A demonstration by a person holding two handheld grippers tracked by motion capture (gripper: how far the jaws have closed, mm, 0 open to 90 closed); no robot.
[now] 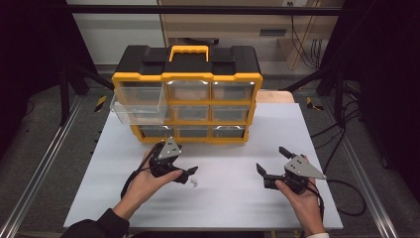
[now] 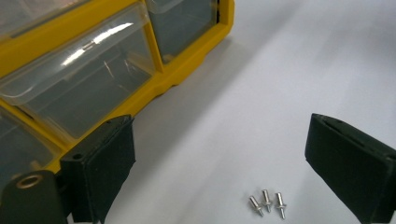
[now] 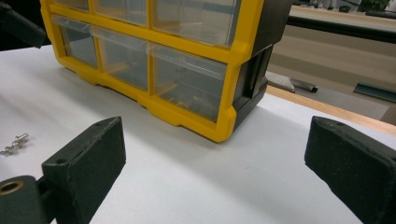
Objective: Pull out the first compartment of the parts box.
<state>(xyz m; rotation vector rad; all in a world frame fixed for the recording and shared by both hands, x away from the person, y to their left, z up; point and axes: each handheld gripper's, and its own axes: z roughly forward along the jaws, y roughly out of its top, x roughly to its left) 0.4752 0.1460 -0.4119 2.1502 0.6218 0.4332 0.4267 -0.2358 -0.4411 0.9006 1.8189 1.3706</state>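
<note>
White and bare, the table (image 1: 237,198) carried a yellow-and-black drawer organizer (image 1: 187,94) at its far side, one upper-left drawer (image 1: 136,111) pulled out. Three small metal rivets (image 2: 267,203) lay just ahead of the left gripper (image 1: 190,174), whose jaws stood wide apart, empty. The right gripper (image 1: 270,161) rested well apart, jaws likewise spread and empty.
</note>
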